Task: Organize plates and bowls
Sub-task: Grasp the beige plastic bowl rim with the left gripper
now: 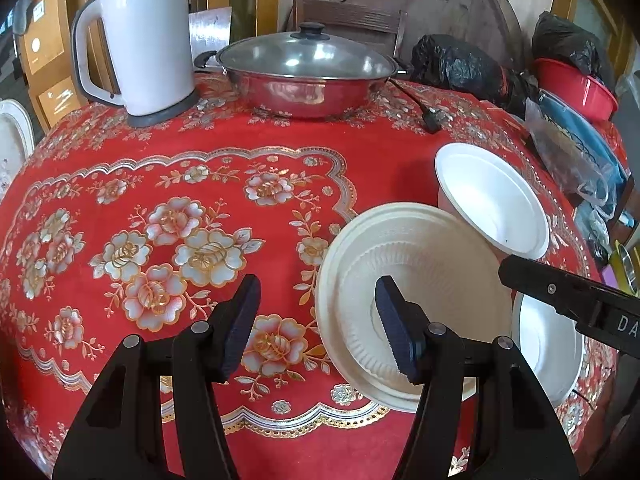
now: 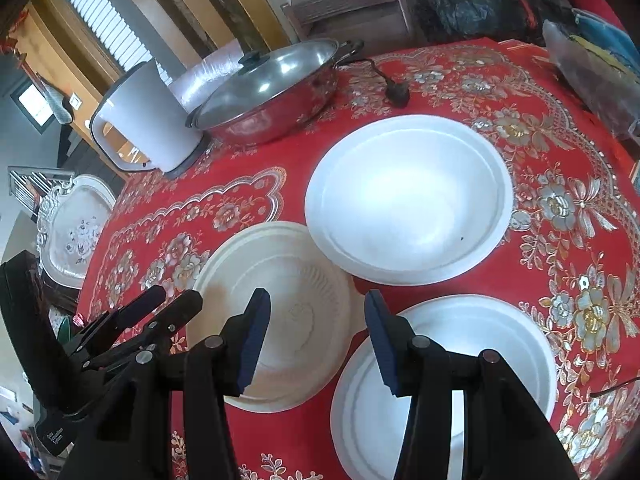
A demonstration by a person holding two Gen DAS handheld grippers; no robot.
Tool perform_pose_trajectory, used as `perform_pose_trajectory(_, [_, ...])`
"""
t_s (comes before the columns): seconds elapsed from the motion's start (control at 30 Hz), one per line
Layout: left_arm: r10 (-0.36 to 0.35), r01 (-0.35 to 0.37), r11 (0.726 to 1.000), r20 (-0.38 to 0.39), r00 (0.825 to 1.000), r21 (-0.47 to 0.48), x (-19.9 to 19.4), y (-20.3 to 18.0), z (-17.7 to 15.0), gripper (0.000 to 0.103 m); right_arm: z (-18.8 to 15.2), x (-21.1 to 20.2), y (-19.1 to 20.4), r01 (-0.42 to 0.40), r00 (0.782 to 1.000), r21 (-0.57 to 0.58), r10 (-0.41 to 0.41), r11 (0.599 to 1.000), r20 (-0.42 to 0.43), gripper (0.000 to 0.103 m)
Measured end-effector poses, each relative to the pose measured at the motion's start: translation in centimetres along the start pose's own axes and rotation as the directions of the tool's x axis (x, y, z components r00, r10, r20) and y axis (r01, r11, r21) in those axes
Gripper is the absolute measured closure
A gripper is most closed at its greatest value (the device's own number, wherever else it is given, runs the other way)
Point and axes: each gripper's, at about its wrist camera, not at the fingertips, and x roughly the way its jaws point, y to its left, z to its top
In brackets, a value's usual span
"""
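Observation:
Three disposable dishes sit close together on the red flowered tablecloth [image 1: 160,160]. A cream ribbed dish [image 1: 432,280] [image 2: 288,280] is on the left, a deep white bowl [image 1: 492,200] [image 2: 408,200] lies behind it, and a shallow white plate [image 1: 548,352] [image 2: 460,360] is nearest on the right. My left gripper [image 1: 320,328] [image 2: 172,300] hovers open over the cream dish's left rim, holding nothing. My right gripper [image 2: 318,344] is open too, above the gap between the cream dish and the white plate. One of its fingers [image 1: 560,292] crosses the left wrist view.
At the back stand a white kettle [image 1: 140,40] [image 2: 152,120] and a lidded steel pot [image 1: 308,76] [image 2: 268,88] with a black plug [image 1: 432,120] [image 2: 396,94]. Black bags [image 1: 460,64], a red basin [image 1: 576,88] and a plastic bag [image 1: 568,152] crowd the right. A white chair [image 2: 76,224] stands left.

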Motion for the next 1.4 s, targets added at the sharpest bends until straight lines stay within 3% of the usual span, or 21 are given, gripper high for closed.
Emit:
perform_pose_trajectory(0.37, [-0.020,0.021,1.000,-0.057,0.998,0.007,1.4,-0.3,-0.3,0.043,0.3,1.4,-0.9,0.003,0.999,0.010,-0.003,1.000,-0.054,0.054])
perform_pose_trajectory(1.0, [-0.012,0.013,1.000,-0.079,0.997,0.013,2.5,-0.4,-0.4,0.043,1.2,2.4,-1.6,-0.008,0.996,0.041,0.011,0.999,-0.085,0.051])
perform_pose_trajectory(1.4, [-0.006,0.009,0.999,-0.098,0.995,0.031,2.9,-0.9,-0.8,0.043,0.5,3.2,-0.3,0.005,0.997,-0.039,-0.008,0.999,-0.081,0.051])
